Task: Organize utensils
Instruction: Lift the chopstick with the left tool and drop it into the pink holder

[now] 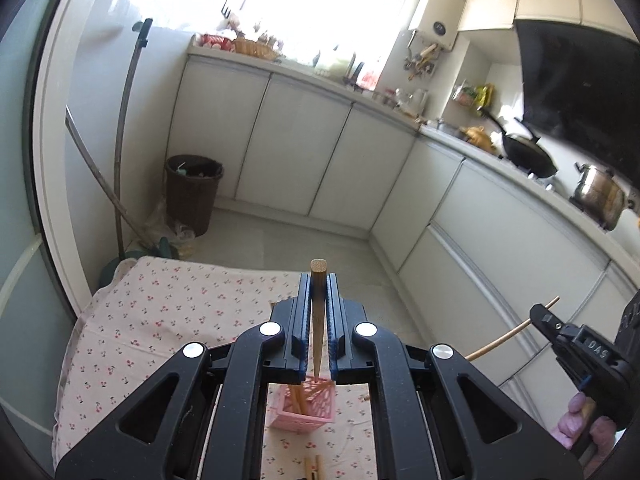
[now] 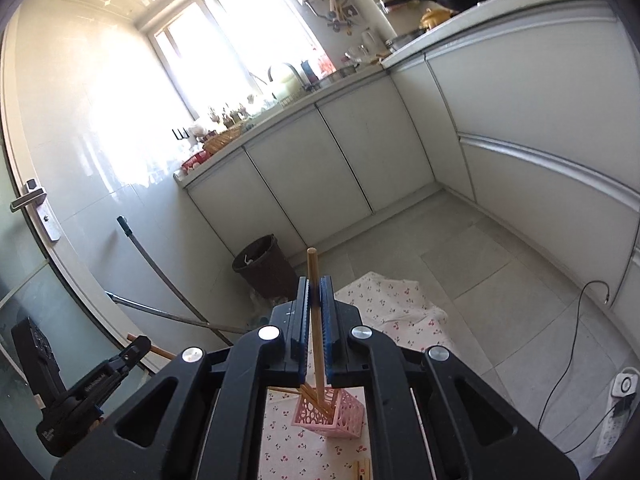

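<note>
Two tools | left tool (image 1: 319, 280) clenches chopstick (image 1: 318, 320) | right tool (image 2: 315, 284) clenches second chopstick (image 2: 315, 320) | above pink holder (image 2: 328, 416)

The left gripper (image 1: 319, 280) clamps a brown chopstick (image 1: 318, 320) upright, its tip at the pink basket (image 1: 316, 408) on the cherry-print tablecloth (image 1: 160, 312). At right, the right gripper (image 1: 538, 314) pinches a pale chopstick (image 1: 500, 340).

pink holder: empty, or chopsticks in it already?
Not empty. The pink holder stands upright on the cherry-print cloth with a few chopsticks leaning inside. Each tool also grips one chopstick above it.
</note>
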`<state>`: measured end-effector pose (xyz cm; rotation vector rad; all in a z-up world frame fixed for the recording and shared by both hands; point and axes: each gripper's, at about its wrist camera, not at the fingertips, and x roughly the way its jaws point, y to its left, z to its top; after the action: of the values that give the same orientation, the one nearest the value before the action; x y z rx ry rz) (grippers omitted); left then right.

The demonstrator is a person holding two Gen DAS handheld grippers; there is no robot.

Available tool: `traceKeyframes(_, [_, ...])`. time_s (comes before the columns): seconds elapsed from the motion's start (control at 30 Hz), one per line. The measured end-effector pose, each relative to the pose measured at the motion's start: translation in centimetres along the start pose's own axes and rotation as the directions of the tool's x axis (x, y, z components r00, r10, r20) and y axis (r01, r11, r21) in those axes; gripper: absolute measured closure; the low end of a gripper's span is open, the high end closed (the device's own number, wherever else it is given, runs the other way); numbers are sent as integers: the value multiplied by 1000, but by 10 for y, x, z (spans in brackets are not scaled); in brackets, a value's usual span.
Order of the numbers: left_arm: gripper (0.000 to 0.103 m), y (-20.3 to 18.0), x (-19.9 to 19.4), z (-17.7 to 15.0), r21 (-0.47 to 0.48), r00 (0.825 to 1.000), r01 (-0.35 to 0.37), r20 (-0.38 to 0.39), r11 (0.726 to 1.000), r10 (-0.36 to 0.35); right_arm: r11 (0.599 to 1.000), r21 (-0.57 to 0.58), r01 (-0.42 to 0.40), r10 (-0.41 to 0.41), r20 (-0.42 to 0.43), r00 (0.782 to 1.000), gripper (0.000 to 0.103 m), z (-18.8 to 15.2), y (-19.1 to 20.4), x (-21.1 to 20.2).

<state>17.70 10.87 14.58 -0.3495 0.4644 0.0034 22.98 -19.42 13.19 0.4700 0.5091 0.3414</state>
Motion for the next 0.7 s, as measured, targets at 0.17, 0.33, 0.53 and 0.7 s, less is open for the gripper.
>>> traceKeyframes(0.17, [96,4,25,-8,14,998,-30,-52,999,31,1000,11,11,-11,-17,1000,97,-3,-2,12])
traceKeyframes(0.33, [69,7,46,-20,33,991,-49,-119,998,53,999,28,16,-16,-23,1000,97,-4,-2,21])
traceKeyframes(0.53, [56,17,33,-18,-14,994,-79,-75,997,77,999,47,24,-22,-42,999,97,-8,-3,33])
traceKeyframes(0.7, [56,31,31,-18,-53,991,-104,-89,993,99,998,38,46,-43,-57,997,97,-16,2,48])
